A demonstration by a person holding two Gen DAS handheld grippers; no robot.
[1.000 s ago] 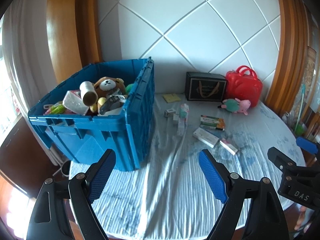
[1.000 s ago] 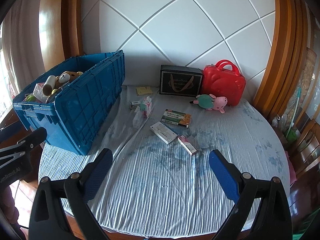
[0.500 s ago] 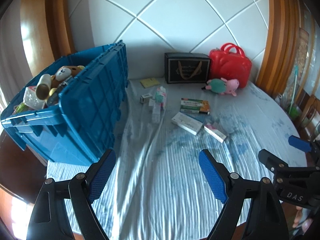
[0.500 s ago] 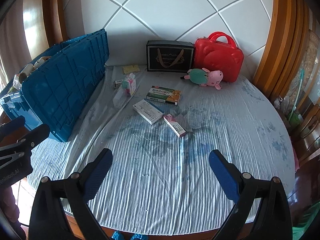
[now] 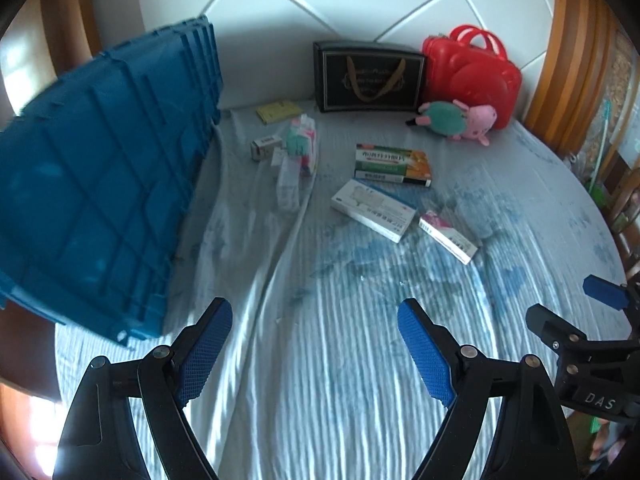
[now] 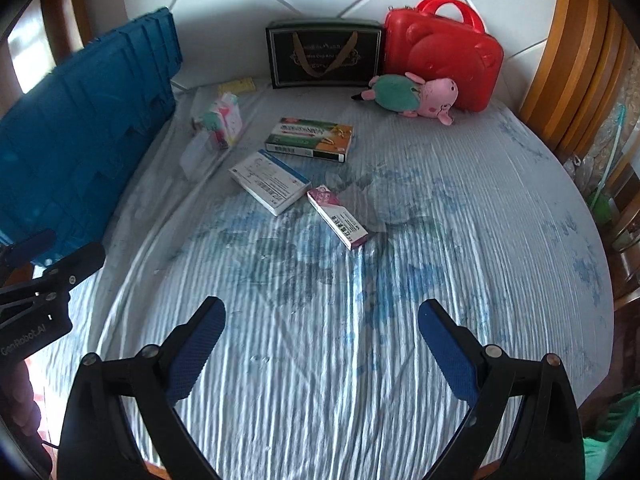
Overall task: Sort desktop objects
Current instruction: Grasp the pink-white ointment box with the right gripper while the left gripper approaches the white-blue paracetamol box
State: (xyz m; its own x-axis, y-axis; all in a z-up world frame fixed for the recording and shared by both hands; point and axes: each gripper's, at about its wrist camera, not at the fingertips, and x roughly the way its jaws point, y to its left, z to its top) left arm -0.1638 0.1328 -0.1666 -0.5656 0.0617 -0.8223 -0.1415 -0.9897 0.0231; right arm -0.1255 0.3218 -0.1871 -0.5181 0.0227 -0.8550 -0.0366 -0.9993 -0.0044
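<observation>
On the striped cloth lie a green-orange medicine box (image 5: 394,164) (image 6: 310,139), a white-blue box (image 5: 372,209) (image 6: 269,182), a pink-white box (image 5: 448,237) (image 6: 338,216), a tissue pack (image 5: 301,145) (image 6: 224,120), a small white carton (image 5: 265,147) and a yellow pad (image 5: 279,111) (image 6: 237,87). A pink pig plush (image 5: 456,122) (image 6: 412,97) lies at the back. My left gripper (image 5: 316,354) and right gripper (image 6: 320,348) are open and empty, above the near part of the table.
A big blue crate (image 5: 100,184) (image 6: 80,128) stands at the left. A black gift box (image 5: 368,76) (image 6: 324,54) and a red case (image 5: 472,76) (image 6: 440,60) stand against the back wall. The round table edge (image 6: 600,248) curves at the right, with chairs beyond.
Both grippers have moved forward and lower over the table. The left view has swung right, so the crate's contents are out of sight. Nothing on the table has moved.
</observation>
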